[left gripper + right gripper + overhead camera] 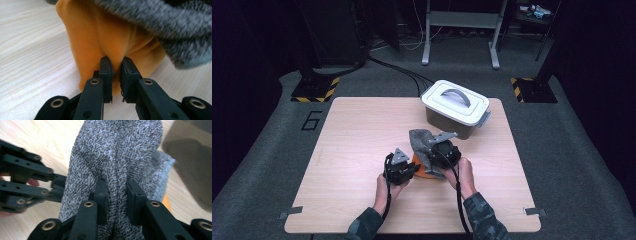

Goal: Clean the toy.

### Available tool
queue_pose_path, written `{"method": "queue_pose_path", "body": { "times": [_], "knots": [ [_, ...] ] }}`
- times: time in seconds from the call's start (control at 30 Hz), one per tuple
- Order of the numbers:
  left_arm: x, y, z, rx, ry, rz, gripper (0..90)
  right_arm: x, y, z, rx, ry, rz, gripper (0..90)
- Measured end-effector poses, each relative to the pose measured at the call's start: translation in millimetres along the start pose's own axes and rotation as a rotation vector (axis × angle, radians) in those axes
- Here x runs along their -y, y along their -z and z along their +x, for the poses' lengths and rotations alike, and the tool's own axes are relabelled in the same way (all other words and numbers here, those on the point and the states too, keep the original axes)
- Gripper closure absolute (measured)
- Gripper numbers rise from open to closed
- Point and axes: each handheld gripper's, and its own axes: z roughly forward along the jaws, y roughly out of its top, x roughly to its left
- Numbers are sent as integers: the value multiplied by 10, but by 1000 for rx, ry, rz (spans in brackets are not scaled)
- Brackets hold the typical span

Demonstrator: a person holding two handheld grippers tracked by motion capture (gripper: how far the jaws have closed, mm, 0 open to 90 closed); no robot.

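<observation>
Just in front of the white-lidded grey plastic storage box [455,108] on the pale wooden table [357,130], the left gripper [115,65] is clenched on a fold of the soft orange cloth [100,37]. The right gripper [116,187] pinches the speckled grey knitted cloth [117,152], which drapes over the orange one.

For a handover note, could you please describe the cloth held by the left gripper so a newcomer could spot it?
Start at the lidded box on the table; just in front lie two cloths. The left gripper pinches the orange cloth, smooth and partly under the fuzzy grey cloth.
</observation>
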Motion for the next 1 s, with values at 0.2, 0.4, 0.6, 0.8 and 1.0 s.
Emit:
{"method": "queue_pose_path", "body": {
  "times": [0.2,0.4,0.6,0.8,1.0],
  "knots": [
    [-12,7,7,0,0,4,809,153,96,-261,48,-75,36,728],
    [-4,19,27,-4,-8,16,807,48,164,-208,-16,-98,-52,726],
    [9,17,10,-2,-7,8,809,86,25,-119,9,-50,0,728],
    [-3,11,11,-2,-17,11,808,178,89,-306,68,-79,58,725],
    [1,17,20,-7,-13,14,809,-89,103,-32,-10,-11,-3,724]
  ]
}}
